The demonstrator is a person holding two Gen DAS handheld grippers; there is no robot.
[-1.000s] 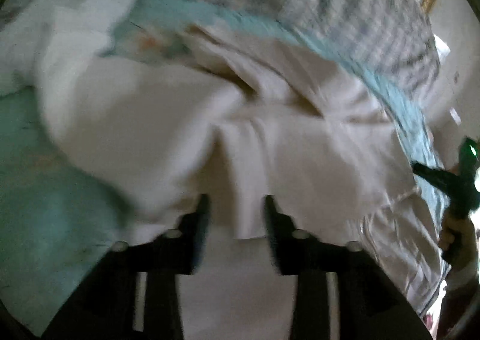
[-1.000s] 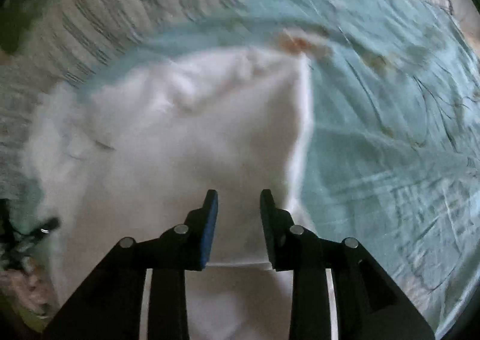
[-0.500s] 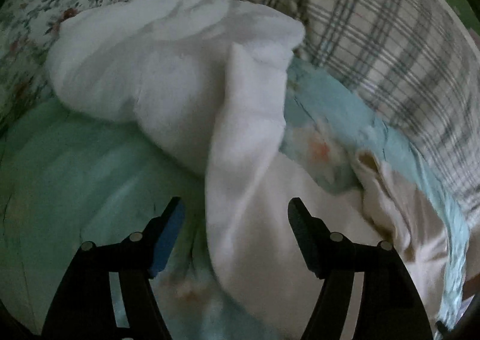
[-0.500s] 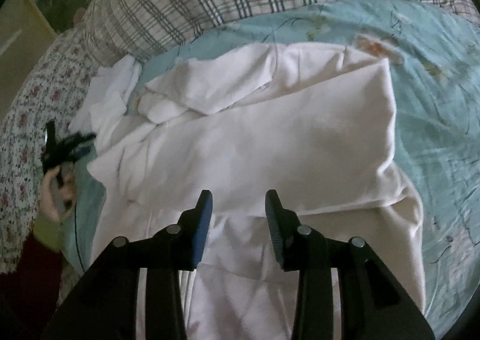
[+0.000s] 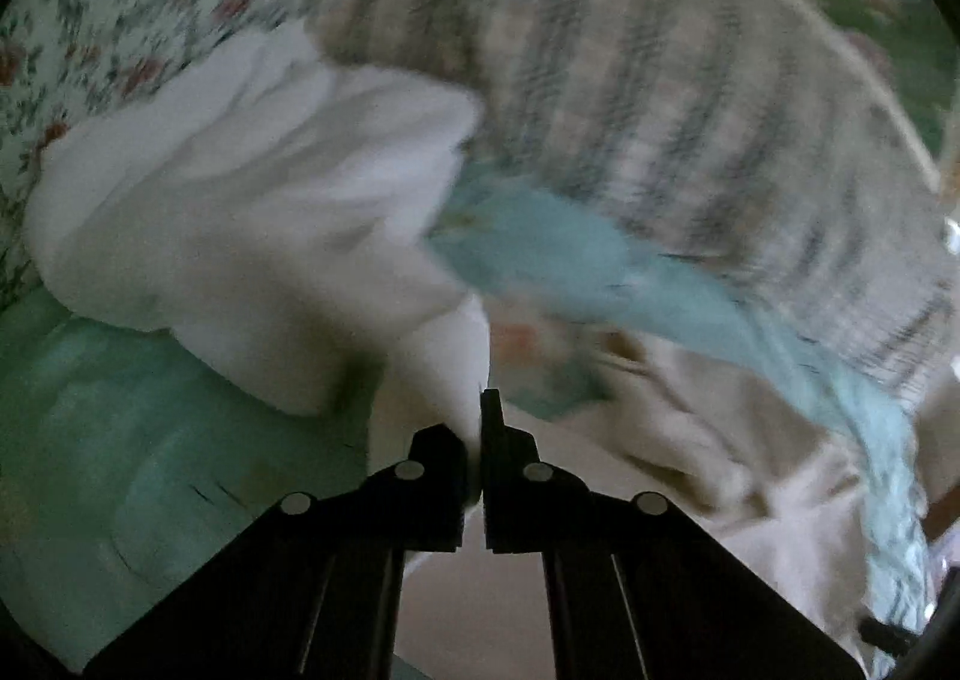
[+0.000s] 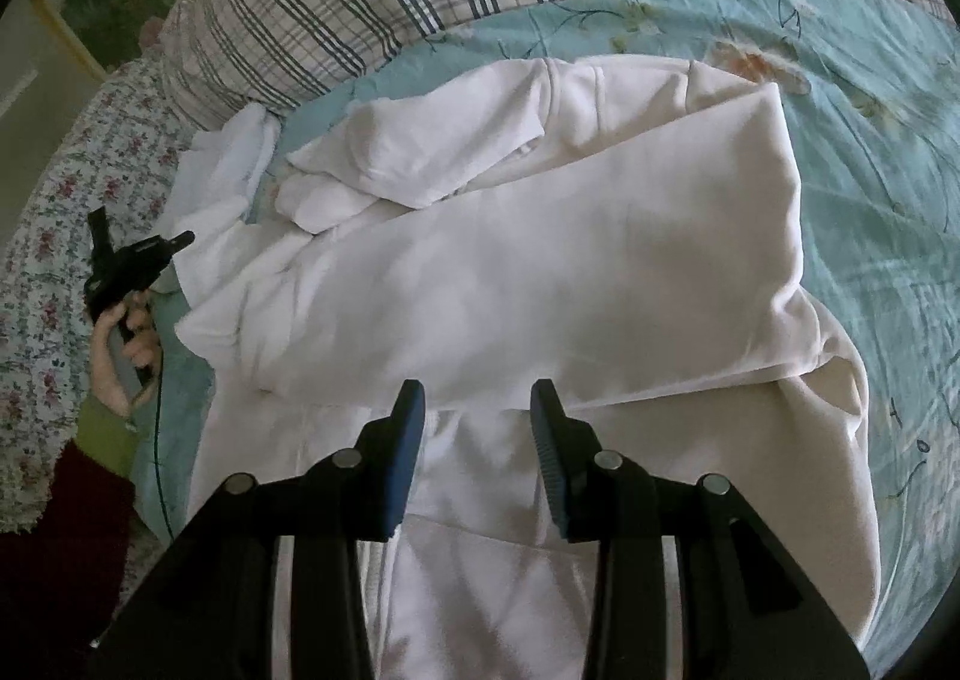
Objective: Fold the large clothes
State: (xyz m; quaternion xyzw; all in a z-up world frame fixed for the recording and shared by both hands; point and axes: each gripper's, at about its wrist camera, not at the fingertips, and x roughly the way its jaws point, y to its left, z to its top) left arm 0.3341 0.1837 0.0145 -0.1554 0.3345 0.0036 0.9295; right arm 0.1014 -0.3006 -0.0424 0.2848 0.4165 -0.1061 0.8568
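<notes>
white garment [image 6: 540, 272] on teal bedspread [image 6: 870, 152], left gripper [image 5: 480, 416] clamped on it, right gripper [image 6: 477, 410] apart

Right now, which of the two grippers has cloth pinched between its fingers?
The left gripper: its jaws are closed on a white fabric strip. The right gripper hovers open above the folded cream garment, gripping nothing.
</notes>
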